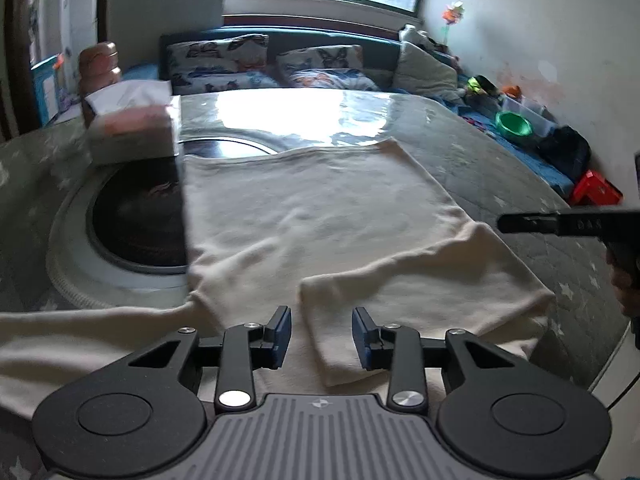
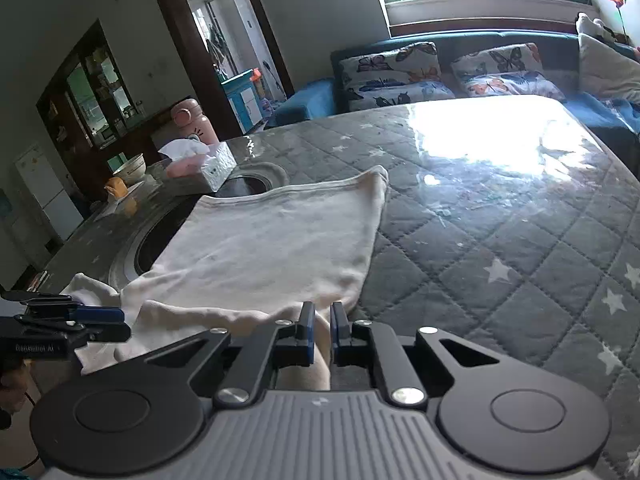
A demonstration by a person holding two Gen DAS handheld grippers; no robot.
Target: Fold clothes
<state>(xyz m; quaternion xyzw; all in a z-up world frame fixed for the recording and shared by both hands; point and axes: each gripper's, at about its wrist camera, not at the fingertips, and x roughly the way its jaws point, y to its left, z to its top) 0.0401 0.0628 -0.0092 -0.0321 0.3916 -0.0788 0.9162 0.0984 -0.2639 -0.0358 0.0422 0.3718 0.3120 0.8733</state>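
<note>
A cream garment [image 1: 320, 216] lies spread flat on the table's grey quilted star cover [image 1: 500, 168]. One sleeve [image 1: 400, 320] is folded in across its near edge. My left gripper [image 1: 322, 336] hovers open just above that near edge, and the sleeve's end lies below the right finger. In the right wrist view the garment [image 2: 272, 240] stretches away to the left. My right gripper [image 2: 323, 328] is shut on its near right edge, with cream cloth pinched between the pads. From the left wrist view the right gripper [image 1: 524, 224] shows side-on at the garment's right side.
A round dark inset [image 1: 136, 224] in the table lies partly under the garment's left side. A tissue box [image 2: 204, 164] and a pink bottle [image 2: 194, 122] stand behind it. A sofa with butterfly pillows [image 2: 400, 72] runs along the far edge. Toys and a green bowl [image 1: 514, 124] sit at the right.
</note>
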